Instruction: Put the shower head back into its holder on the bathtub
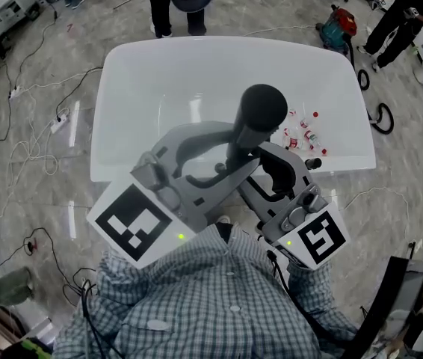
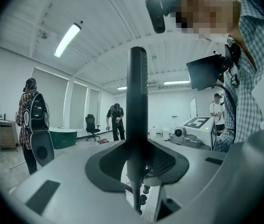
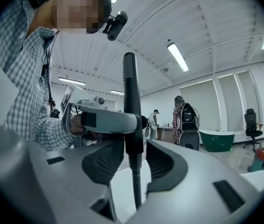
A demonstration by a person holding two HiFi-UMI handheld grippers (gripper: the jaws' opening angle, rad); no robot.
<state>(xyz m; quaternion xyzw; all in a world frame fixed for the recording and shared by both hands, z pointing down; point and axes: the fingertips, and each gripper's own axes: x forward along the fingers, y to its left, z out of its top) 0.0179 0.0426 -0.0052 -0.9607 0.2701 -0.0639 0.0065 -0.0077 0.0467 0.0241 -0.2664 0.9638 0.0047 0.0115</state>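
The black shower head (image 1: 262, 111) stands upright over the near rim of the white bathtub (image 1: 122, 58), head end up. My left gripper (image 1: 230, 169) reaches in from the left and is shut on its handle (image 2: 136, 101), with the pads against both sides. My right gripper (image 1: 260, 163) comes from the right with its jaws open; in the right gripper view the handle (image 3: 130, 87) stands between them with a gap on each side. The hose (image 3: 135, 181) hangs down below the jaws. I cannot make out the holder on the tub.
Several small bottles (image 1: 301, 137) lie inside the tub at the right. People stand beyond the tub's far side (image 1: 178, 6) and at the top right (image 1: 406, 13). Cables (image 1: 39, 133) trail over the floor on the left. A red machine (image 1: 338, 25) sits near the tub's far right corner.
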